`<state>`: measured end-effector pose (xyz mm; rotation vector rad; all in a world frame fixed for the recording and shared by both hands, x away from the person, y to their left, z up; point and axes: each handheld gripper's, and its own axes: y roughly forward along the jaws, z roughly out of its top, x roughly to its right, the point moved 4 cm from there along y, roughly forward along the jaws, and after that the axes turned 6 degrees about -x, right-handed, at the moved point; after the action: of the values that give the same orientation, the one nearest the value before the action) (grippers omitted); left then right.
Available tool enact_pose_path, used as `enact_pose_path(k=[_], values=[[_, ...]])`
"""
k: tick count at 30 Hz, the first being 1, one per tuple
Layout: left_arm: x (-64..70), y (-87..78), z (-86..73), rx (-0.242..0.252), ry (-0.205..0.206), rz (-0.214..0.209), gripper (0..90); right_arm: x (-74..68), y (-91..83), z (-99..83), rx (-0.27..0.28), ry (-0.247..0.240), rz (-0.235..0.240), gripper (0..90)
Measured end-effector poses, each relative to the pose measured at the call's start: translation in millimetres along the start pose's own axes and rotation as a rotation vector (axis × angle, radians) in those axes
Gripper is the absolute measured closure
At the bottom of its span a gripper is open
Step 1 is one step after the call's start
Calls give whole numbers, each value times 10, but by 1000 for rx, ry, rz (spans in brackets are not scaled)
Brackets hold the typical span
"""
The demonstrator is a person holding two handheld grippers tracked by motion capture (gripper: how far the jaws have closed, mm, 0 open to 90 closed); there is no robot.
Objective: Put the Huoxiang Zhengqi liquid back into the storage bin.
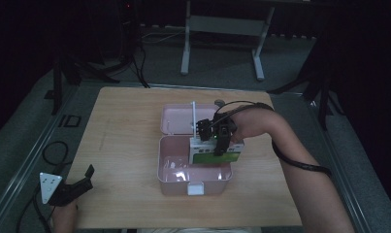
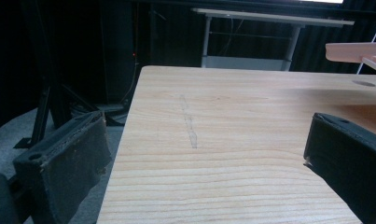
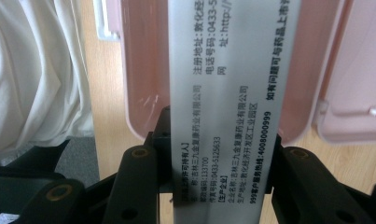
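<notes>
Right hand-held gripper (image 1: 217, 145) clamped a white and green medicine box (image 1: 215, 154) over the open pink case (image 1: 171, 167) on the tabletop (image 1: 125, 145). Left hand-held gripper (image 1: 81, 182) rested wide open near the front corner. Tilted, the box could catch on the case's rim.

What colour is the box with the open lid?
The open storage box is pale pink, lid included. It shows best in the high view.
</notes>
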<state>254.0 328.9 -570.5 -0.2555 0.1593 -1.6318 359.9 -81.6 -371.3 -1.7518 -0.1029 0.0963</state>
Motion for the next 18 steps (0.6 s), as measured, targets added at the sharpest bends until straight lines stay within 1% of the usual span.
enact_pose_path(k=[5, 12, 15, 18], values=[[0, 0, 0, 0, -1, -2, 2, -5, 66, 119, -3, -19, 4, 634], [0, -1, 0, 1, -1, -4, 2, 18, 181, 279, 11, -23, 29, 634], [0, 0, 0, 1, -1, -4, 2, 19, 266, 334, 9, -31, 38, 634], [1, 1, 0, 0, 1, -4, 2, 43, 382, 368, 3, -21, 40, 634]])
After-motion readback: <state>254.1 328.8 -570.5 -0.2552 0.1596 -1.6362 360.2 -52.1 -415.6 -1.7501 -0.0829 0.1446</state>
